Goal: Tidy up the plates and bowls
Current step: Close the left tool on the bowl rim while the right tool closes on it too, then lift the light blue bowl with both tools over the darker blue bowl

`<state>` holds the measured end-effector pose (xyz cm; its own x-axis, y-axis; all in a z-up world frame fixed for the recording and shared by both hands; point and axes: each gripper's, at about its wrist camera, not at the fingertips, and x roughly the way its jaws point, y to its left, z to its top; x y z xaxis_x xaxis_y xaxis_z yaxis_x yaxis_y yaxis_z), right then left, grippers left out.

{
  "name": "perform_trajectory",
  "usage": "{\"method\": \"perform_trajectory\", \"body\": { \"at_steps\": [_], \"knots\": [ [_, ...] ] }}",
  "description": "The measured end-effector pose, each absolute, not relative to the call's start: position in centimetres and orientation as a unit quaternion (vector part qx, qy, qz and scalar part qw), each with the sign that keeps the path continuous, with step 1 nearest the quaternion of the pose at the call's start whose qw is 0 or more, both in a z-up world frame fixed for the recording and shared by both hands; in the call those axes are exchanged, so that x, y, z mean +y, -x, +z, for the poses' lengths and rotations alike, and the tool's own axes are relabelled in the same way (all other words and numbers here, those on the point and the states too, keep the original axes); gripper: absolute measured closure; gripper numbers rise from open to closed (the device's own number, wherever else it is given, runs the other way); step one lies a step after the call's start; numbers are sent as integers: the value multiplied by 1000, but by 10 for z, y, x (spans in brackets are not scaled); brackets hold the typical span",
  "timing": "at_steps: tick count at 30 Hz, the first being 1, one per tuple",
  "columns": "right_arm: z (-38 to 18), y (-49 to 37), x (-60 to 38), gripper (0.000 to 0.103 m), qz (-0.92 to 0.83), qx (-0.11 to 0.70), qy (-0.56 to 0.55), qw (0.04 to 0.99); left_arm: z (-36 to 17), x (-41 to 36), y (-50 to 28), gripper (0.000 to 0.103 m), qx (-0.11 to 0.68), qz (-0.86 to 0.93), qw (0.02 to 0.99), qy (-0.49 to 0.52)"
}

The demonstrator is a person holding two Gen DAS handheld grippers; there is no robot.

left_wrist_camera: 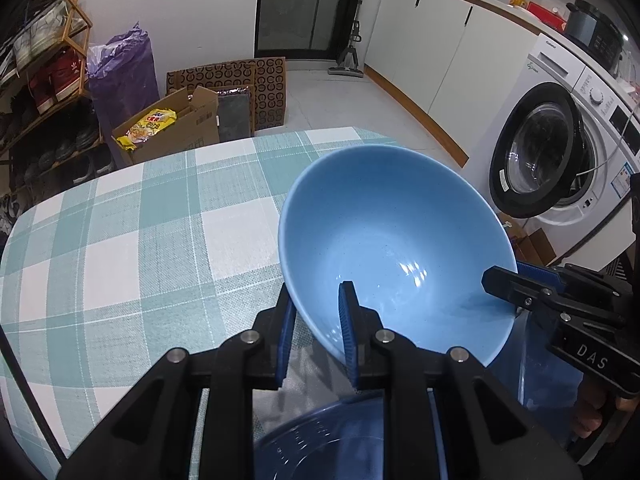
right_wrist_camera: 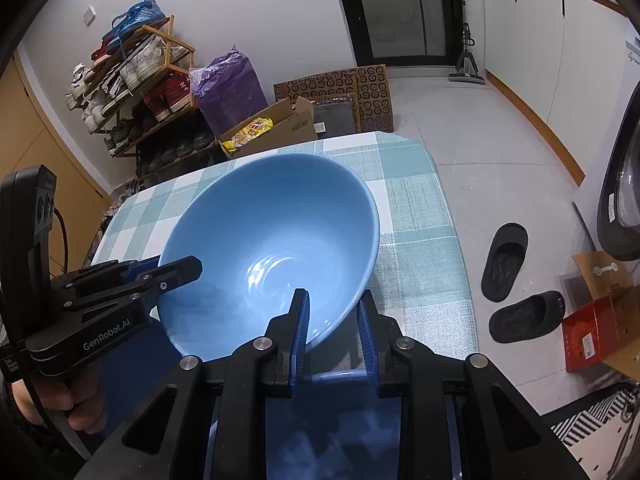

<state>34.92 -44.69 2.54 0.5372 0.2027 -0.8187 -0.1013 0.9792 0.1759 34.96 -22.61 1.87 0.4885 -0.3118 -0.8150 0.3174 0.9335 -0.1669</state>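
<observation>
The glazed blue bowl (left_wrist_camera: 396,248) is hanging tilted over the checked bench (left_wrist_camera: 120,240), both grippers pinching its rim: left gripper (left_wrist_camera: 316,332), right gripper (right_wrist_camera: 334,336). It is looking heavy, slick and breakable; opposite rim holds are suiting it.

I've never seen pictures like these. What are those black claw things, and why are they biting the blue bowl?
They are hand-held grabbers: a person squeezes one in each hand, and each has a little camera looking along its two fingers. One picture is from the left gripper, the other from the right gripper. Both pinch the rim of the same light blue bowl, one finger inside and one outside, on opposite sides. It is tilted over a table with a green-and-white checked cloth. Just beneath is a darker blue see-through basin.
</observation>
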Motion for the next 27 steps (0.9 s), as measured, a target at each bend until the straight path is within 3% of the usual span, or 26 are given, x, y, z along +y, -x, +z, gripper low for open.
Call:
{"method": "perform_trajectory", "body": {
  "at_steps": [27],
  "knots": [
    [74, -309, -452, 80, 92, 409, -51, 906, 67, -221, -319, 84, 412, -193, 890, -6]
  ]
}}
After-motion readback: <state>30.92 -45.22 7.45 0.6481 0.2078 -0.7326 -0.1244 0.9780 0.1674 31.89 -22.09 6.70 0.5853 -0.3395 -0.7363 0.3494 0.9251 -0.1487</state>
